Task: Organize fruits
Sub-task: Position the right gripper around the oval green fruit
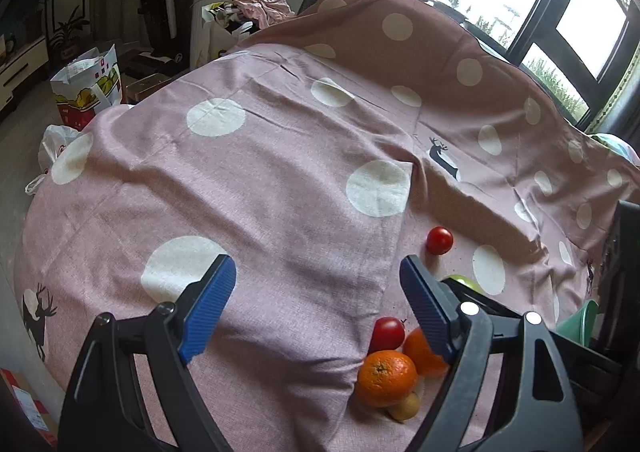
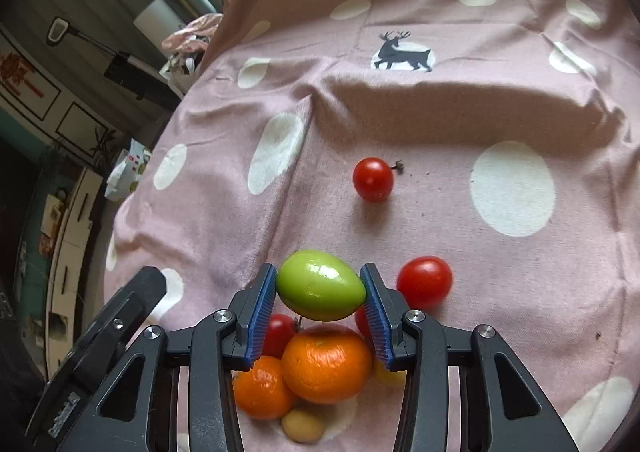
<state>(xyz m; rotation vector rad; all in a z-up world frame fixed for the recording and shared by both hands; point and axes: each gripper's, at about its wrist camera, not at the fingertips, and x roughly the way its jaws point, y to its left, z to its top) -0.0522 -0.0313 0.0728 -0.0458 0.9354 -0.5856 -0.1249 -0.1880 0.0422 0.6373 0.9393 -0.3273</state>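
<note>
right gripper (image 2: 322,306) clamped on green fruit (image 2: 321,284), left gripper (image 1: 316,308) apart, empty. i see oranges (image 2: 326,362), tomatoes (image 2: 373,179) unsorted.

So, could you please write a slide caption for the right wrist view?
Right claw grips a green fruit above oranges and tomatoes on a dotted pink cloth.

We see a tabletop under a pink cloth (image 2: 460,211) with white dots. On it lie a lone red tomato (image 2: 373,179), two oranges (image 2: 326,362), more tomatoes (image 2: 425,282) and a small tan fruit (image 2: 303,426).
</note>
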